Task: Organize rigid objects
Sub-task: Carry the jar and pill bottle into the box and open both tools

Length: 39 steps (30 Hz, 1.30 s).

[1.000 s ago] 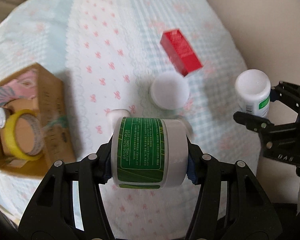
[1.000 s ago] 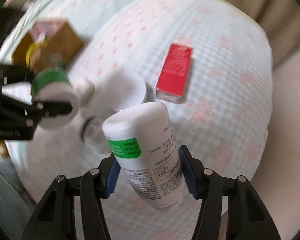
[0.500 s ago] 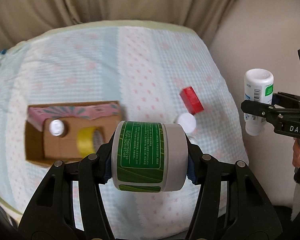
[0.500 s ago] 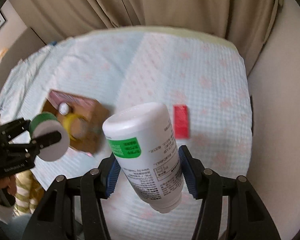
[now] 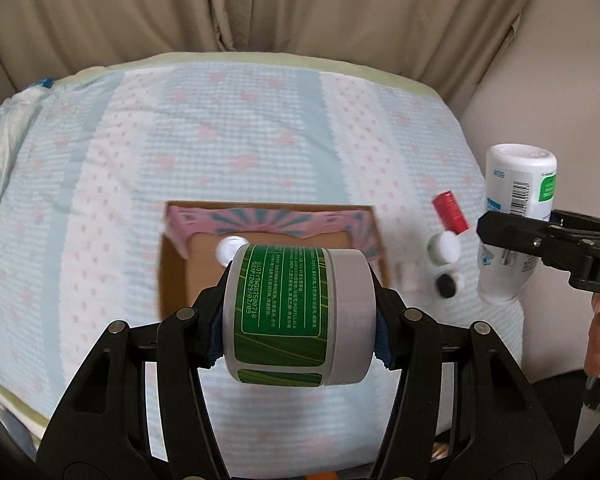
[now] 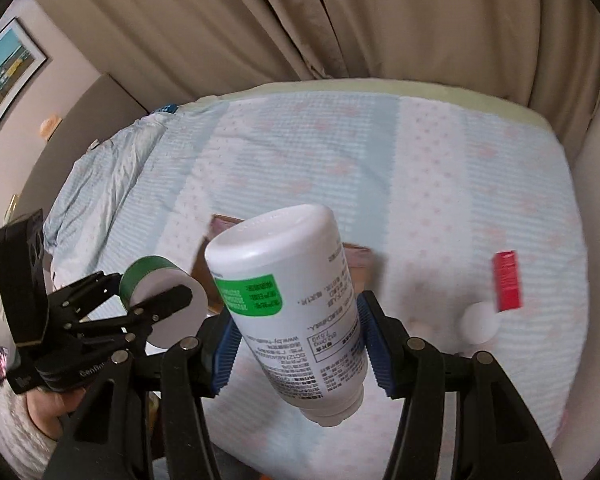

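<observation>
Your left gripper (image 5: 300, 320) is clamped on the green-labelled jar (image 5: 296, 316), pads bearing on its two flat ends so it lies sideways between the fingers. Your right gripper (image 6: 300, 344) is closed around the white bottle (image 6: 292, 300), which sits tilted, cap end down and base toward the camera. Both loads hang high above the bed.

Beyond the jar, the cardboard box (image 5: 172, 264) lies open on the patterned bedspread (image 5: 100, 200), with a pink-printed flap along its far side and a small white-capped item (image 5: 230, 250) inside; the jar hides the rest of the interior. Right of the box, a red carton (image 5: 450, 212), a white lid (image 5: 444, 248) and a small dark-topped jar (image 5: 446, 285) lie loose on the cover.

The step in hand looks like carrying both containers to the box. Lower the jar first, centred over the opening and clear of the item inside. Bring it near the floor before you ease the fingers apart, since a jar on its side will likely roll. Hold the bottle aside until the left gripper is clear, then level its tilt before descending.
</observation>
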Each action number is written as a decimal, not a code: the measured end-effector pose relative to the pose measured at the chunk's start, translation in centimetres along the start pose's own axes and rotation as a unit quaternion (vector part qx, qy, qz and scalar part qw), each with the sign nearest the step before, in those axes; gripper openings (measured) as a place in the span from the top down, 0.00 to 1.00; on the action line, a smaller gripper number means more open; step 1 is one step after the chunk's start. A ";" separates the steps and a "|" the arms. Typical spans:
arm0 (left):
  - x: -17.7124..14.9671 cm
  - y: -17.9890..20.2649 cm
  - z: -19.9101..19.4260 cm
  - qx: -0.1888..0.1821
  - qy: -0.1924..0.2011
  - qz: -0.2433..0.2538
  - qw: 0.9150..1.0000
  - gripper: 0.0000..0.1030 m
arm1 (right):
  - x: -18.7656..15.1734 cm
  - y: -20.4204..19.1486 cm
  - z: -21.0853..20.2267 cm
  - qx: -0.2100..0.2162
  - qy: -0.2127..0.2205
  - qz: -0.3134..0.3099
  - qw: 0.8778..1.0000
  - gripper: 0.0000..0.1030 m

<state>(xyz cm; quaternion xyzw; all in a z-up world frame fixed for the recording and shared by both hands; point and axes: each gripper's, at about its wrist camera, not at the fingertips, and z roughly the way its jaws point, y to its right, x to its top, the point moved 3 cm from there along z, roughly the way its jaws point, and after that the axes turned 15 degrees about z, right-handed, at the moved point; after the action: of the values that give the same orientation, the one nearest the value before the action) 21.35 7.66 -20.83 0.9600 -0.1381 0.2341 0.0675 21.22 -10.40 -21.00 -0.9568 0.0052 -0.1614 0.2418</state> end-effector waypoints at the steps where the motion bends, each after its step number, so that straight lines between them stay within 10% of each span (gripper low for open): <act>1: -0.2 -1.1 0.2 0.000 -0.002 0.006 1.000 0.49 | -0.2 -0.9 0.7 0.004 -0.002 0.013 1.000 0.50; 16: -2.4 -9.5 10.2 -0.046 -0.091 0.058 0.993 0.49 | -0.5 -6.0 14.0 -0.015 -0.051 0.210 0.976 0.50; 39: -5.8 -7.1 22.5 -0.056 -0.185 0.130 0.973 0.49 | 1.0 -0.4 27.1 -0.088 -0.159 0.224 0.958 0.51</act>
<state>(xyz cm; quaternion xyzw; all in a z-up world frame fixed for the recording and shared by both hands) 28.24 11.43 -43.78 0.9552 -0.2845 0.0512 0.0637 30.61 2.35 -43.06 -0.9619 0.1953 0.0519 0.1844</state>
